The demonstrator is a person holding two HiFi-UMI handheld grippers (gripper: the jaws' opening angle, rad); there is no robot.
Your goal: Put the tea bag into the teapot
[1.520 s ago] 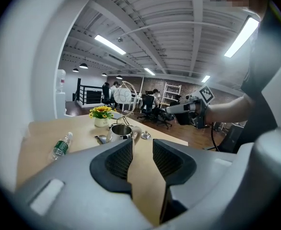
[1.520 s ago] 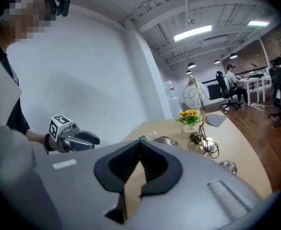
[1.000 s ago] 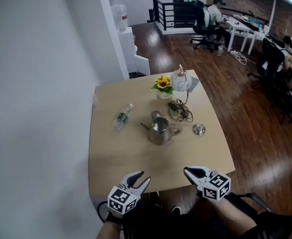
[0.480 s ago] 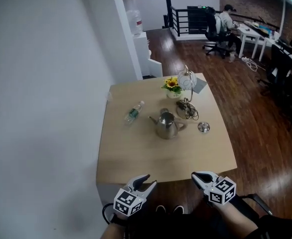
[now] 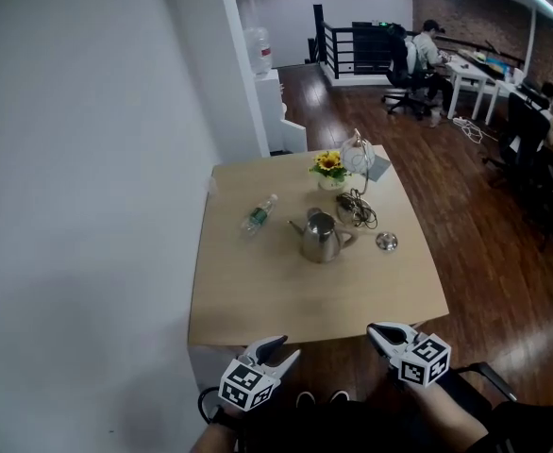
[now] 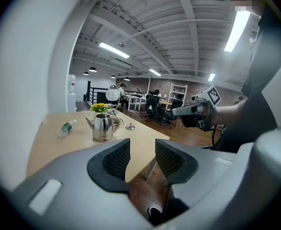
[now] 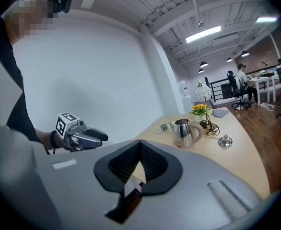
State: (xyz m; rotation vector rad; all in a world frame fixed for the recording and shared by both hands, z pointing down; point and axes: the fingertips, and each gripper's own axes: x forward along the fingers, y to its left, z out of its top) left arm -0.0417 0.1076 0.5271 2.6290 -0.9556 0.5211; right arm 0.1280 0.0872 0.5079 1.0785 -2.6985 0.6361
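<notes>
Teapot (image 5: 322, 239), shiny and silver, stands near the middle of the worktop (image 5: 286, 300). Its spout points to the left and its handle to the right. The top of the teapot is open. The lid (image 5: 386, 242) lies on the worktop to the right of it, not touching it.

Just behind the teapot is a tangle of cord (image 5: 359, 209). Farther back is a small pot of yellow flowers (image 5: 329, 167). A water bottle (image 5: 258, 215) lies on its side to the left of the teapot, apart from it.

The tea bag is too small to pick out in any view, so I cannot tell where it is.

The left tongs (image 5: 284, 349) are open, with a gap between the two black pads, and only the worktop's edge and the floor show through it. The right tongs (image 5: 375, 330) are closed, pad against pad. Both are held off the near edge of the worktop, well apart from the teapot.

Far back in the room, a person (image 5: 435, 45) sits at a desk.
</notes>
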